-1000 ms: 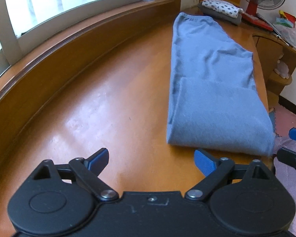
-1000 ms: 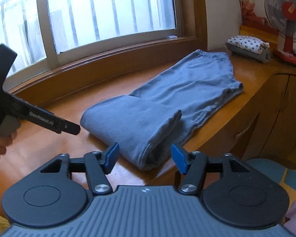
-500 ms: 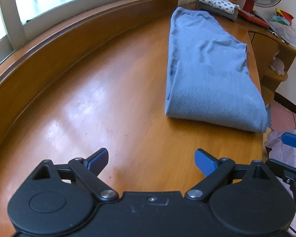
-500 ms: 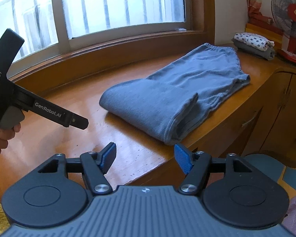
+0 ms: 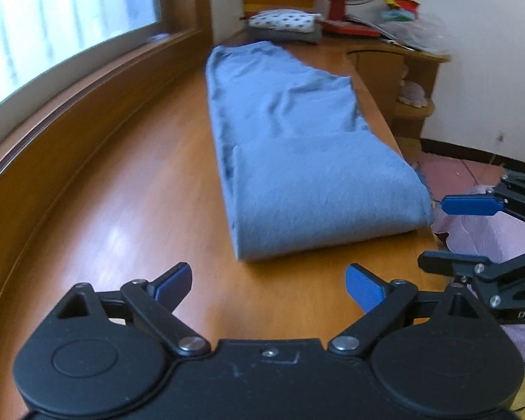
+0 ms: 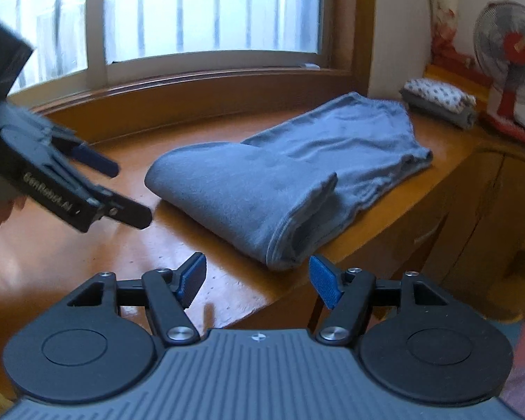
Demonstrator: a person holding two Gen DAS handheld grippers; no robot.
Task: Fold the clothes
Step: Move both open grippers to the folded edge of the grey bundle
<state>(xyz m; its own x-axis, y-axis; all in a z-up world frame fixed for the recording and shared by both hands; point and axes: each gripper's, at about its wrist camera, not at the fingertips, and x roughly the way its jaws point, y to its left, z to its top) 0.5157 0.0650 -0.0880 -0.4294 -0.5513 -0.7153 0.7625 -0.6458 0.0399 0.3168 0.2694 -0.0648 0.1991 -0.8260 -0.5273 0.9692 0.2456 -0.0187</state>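
Observation:
A pair of blue-grey trousers (image 5: 297,161) lies along the wooden bench, its near end folded back on itself; it also shows in the right wrist view (image 6: 283,175). My left gripper (image 5: 267,285) is open and empty, a short way before the folded near edge. It shows at the left of the right wrist view (image 6: 122,189). My right gripper (image 6: 257,278) is open and empty, just short of the folded corner at the bench's front edge. It shows at the right of the left wrist view (image 5: 448,234).
A folded dotted and grey stack (image 6: 441,101) lies at the bench's far end beside a red fan (image 6: 514,70). The window ledge (image 5: 87,80) runs along the left. A wooden cabinet (image 6: 483,210) stands below the bench's right edge. Pink cloth (image 5: 490,231) lies beyond it.
Both grippers have swung back toward the trousers' folded end after drawing away; the left view has turned right. Both stay open and empty. The trousers have not moved.

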